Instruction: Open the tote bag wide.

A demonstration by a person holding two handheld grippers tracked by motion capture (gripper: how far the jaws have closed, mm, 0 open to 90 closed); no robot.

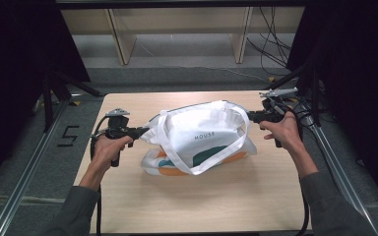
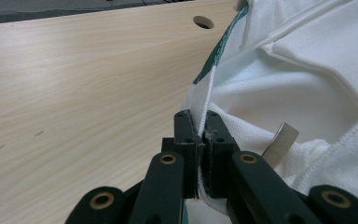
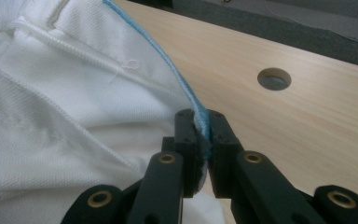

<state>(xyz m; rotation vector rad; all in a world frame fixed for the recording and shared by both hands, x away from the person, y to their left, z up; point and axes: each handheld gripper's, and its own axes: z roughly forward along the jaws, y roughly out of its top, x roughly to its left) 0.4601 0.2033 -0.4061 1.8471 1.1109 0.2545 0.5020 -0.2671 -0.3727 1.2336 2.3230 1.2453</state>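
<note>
A white cloth tote bag [image 1: 202, 135] with teal and orange print and long white straps is held up over the middle of the wooden table [image 1: 187, 201]. My left gripper [image 1: 140, 132] is shut on the bag's left edge; in the left gripper view the jaws pinch the white seam of the bag [image 2: 279, 88] at my left gripper [image 2: 199, 135]. My right gripper [image 1: 250, 116] is shut on the bag's right edge; in the right gripper view the blue-trimmed rim of the bag [image 3: 74, 102] is clamped in my right gripper [image 3: 200, 130]. The bag is stretched between both grippers.
A round hole [image 3: 273, 78] is cut in the tabletop near the right gripper, and another hole [image 2: 203, 22] lies beyond the left one. Wooden shelving legs [image 1: 120, 39] and cables [image 1: 270, 39] stand behind the table. Metal rails [image 1: 24, 177] run along both sides.
</note>
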